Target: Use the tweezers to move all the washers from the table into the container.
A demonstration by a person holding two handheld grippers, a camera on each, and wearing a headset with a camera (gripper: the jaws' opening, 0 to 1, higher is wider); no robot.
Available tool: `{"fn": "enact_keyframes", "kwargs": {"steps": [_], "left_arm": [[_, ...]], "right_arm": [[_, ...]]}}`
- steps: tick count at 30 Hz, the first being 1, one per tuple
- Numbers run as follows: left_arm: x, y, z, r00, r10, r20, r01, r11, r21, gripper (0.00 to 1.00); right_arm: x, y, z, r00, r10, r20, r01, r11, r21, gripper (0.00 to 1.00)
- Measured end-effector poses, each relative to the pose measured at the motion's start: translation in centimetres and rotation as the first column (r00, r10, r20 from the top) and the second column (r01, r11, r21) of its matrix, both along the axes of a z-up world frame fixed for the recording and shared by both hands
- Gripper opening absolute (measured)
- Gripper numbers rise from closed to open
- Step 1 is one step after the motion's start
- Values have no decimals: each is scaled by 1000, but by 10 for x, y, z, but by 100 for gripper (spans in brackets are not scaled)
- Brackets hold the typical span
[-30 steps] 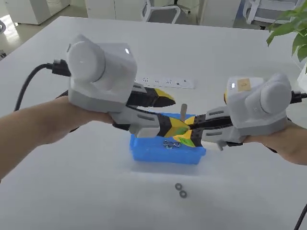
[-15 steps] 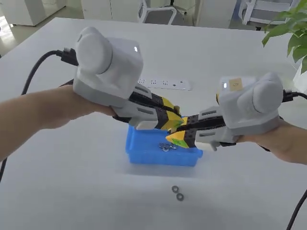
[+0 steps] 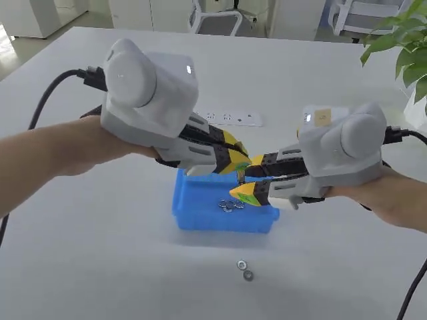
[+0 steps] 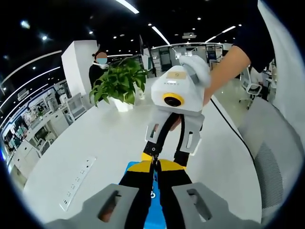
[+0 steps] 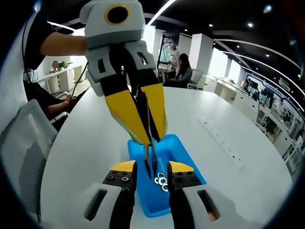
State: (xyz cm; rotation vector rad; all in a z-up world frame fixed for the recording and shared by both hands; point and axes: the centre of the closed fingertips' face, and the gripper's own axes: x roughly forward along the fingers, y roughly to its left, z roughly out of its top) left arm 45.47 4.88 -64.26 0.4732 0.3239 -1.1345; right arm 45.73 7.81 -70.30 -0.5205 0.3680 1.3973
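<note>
**Over the blue container: tweezers clamped, two washers outside**

Above the container (image 3: 200,219), on the white table (image 3: 100,267), both grippers tip to tip. In the left gripper (image 3: 239,159), jaws closed hard on thin dark tweezers (image 5: 147,167), points down toward the container. At the right gripper (image 3: 241,191), jaws a little apart, one on each side of the tweezer points; whether touching them, cannot tell. Between the points themselves, too small to tell whether anything is gripped. Inside the container, a small cluster of washers (image 3: 229,205) on the floor near the front wall. Just in front of the container, on the bare table, two more washers (image 3: 245,269), side by side and nearly touching. Behind the grippers, a white power strip (image 3: 230,119); at the far right edge, a leafy plant (image 3: 400,40).
</note>
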Motion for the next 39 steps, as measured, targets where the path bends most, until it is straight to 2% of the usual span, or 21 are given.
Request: {"fn": "enact_keyframes", "kwargs": {"steps": [7, 11, 12, 13, 15, 19, 20, 21, 22, 25, 28, 31, 35, 39], "left_arm": [[-1, -1, -3, 1000, -10, 2, 10, 1000, 17, 6], [-9, -4, -6, 999, -34, 8, 34, 998, 43, 6], [-11, -4, -6, 999, -38, 8, 37, 998, 49, 6], [-13, -3, -7, 999, -39, 14, 38, 998, 57, 6], [-18, -3, -8, 999, -44, 11, 43, 997, 58, 6], [-23, -1, -14, 999, -42, 7, 42, 997, 63, 6], [-24, 0, -15, 999, -33, 1, 33, 998, 61, 6], [-25, 1, -16, 1000, -25, 0, 25, 998, 54, 6], [-26, 1, -17, 1000, -14, -10, 14, 999, 43, 6], [-30, 1, -19, 1000, -13, -11, 14, 999, 41, 6], [-40, -4, -21, 999, -28, -16, 28, 999, 36, 6], [-48, -10, -26, 999, -37, -13, 38, 999, 33, 6], [-60, -16, -41, 998, -46, -41, 48, 998, 44, 6], [-71, -20, -45, 997, -51, -51, 53, 998, 34, 6]], "right_arm": [[-9, -18, -4, 999, -31, -19, 31, 999, -6, 32], [-16, -32, -6, 997, -63, -32, 63, 998, -2, 38], [-17, -35, -5, 997, -71, -25, 71, 997, 0, 40], [-14, -40, -3, 995, -101, 18, 100, 995, 25, 41], [-23, -49, -7, 994, -112, -19, 113, 992, 50, 46], [-37, -69, -25, 990, -129, -49, 130, 991, 18, 57], [-42, -71, -26, 987, -140, -76, 143, 989, 30, 59], [-49, -72, -25, 981, -159, -115, 167, 984, 65, 61], [-54, -73, -25, 979, -156, -131, 167, 983, 78, 63], [-70, -81, -33, 980, -146, -137, 154, 987, 52, 68], [-80, -84, -40, 980, -141, -138, 148, 988, 39, 71], [-86, -86, -48, 980, -141, -144, 145, 989, 21, 75], [-95, -89, -55, 981, -128, -146, 128, 992, -11, 79], [-97, -92, -57, 979, -135, -150, 134, 991, -15, 79]]}}
